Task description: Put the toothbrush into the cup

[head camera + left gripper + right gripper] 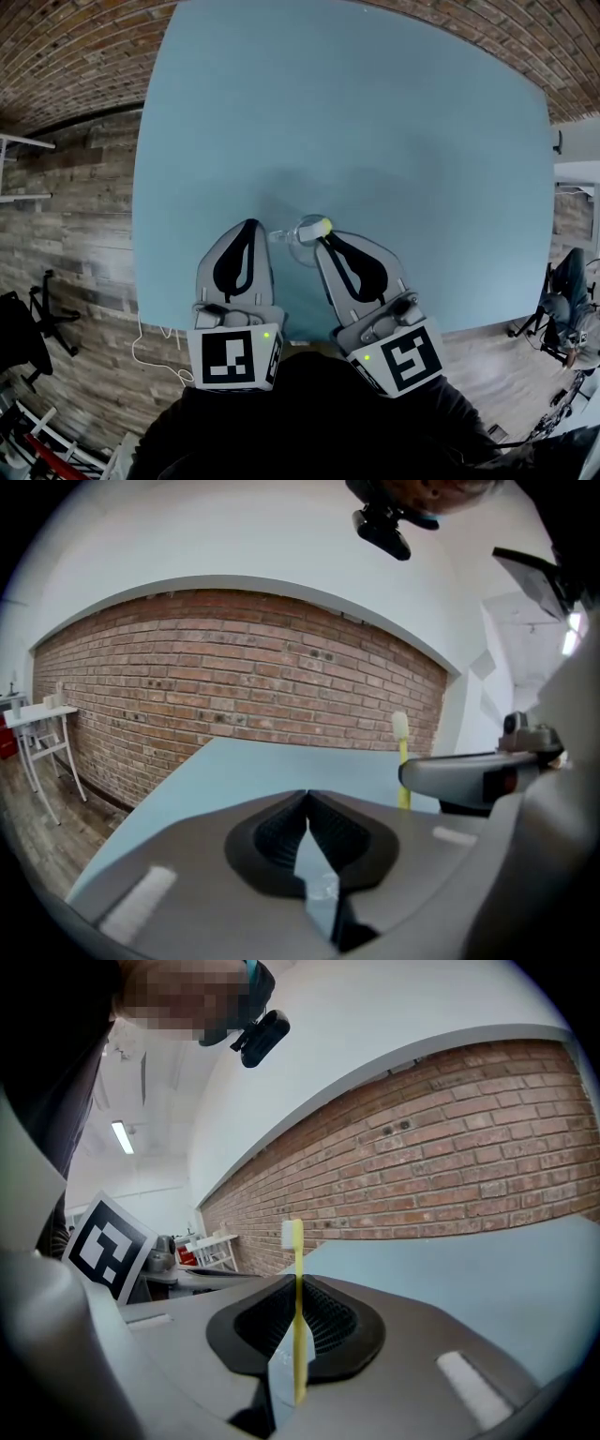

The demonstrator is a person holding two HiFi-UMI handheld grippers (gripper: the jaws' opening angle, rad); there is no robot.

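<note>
- Two grippers hung low over the blue table (356, 122), near its front edge. The left gripper (249, 227) and the right gripper (325, 240) had their tips close together.
- The right gripper's jaws were clamped on the toothbrush (297, 1316), pinching its yellow handle. The brush stood upright, with its white bristle head well above the jaws.
- The left gripper's jaws met at their tips with nothing between them. It sat just beside the cup and did not appear to touch it.
- The cup (302, 246) was clear glass, standing on the table between the two gripper tips. From the head view it showed only as a pale ring, and the brush head sat over its far right rim.
- No view showed whether the lower end of the handle was already inside the rim.
- By my reading, the step in hand was the placing itself. The brush was firmly held and had been brought to the cup, but it had not yet been let go.
- The next move would likely call for centring the handle end over the mouth of the cup and lowering it straight down. The right jaws should open only once the handle was well inside.
- A clear cup like this looked light, so a sideways nudge from the handle or a jaw could tip it. The closed left gripper was well placed to steady it if needed.
</note>
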